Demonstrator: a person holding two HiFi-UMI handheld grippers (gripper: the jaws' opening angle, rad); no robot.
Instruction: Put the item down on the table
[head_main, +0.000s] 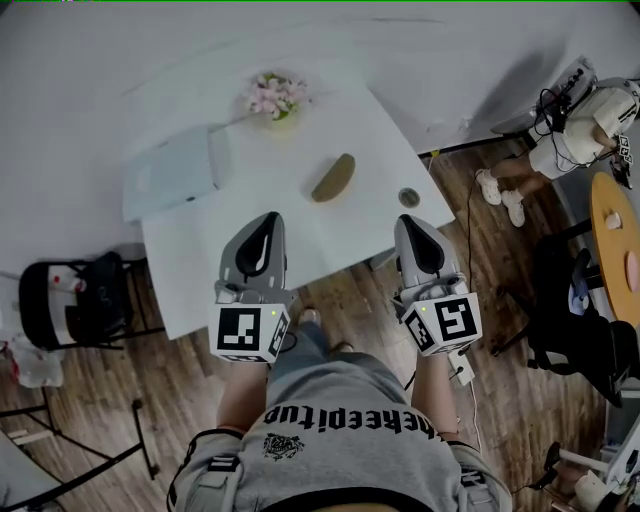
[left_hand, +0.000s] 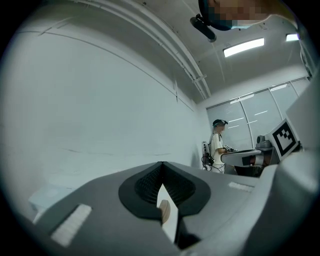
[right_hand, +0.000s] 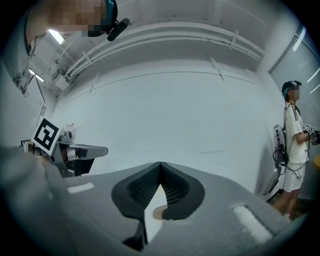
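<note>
A brown oblong item (head_main: 333, 177) lies on the white table (head_main: 210, 280), right of its middle. Neither gripper touches it. My left gripper (head_main: 265, 220) hovers over the table's front edge, short of the item and to its left. My right gripper (head_main: 410, 222) hangs at the front right corner, to the item's right. In the left gripper view the left gripper (left_hand: 161, 163) has its jaws closed tip to tip and empty. The right gripper (right_hand: 160, 163) looks the same in the right gripper view. A tan sliver shows through the slit below each pair of tips.
A pot of pink flowers (head_main: 277, 98) stands at the table's back. A pale blue tray (head_main: 172, 173) sits at the left, a small round cap (head_main: 409, 197) near the right edge. A black chair (head_main: 75, 300) stands left. A person (head_main: 580, 130) and a round wooden table (head_main: 615, 240) are right.
</note>
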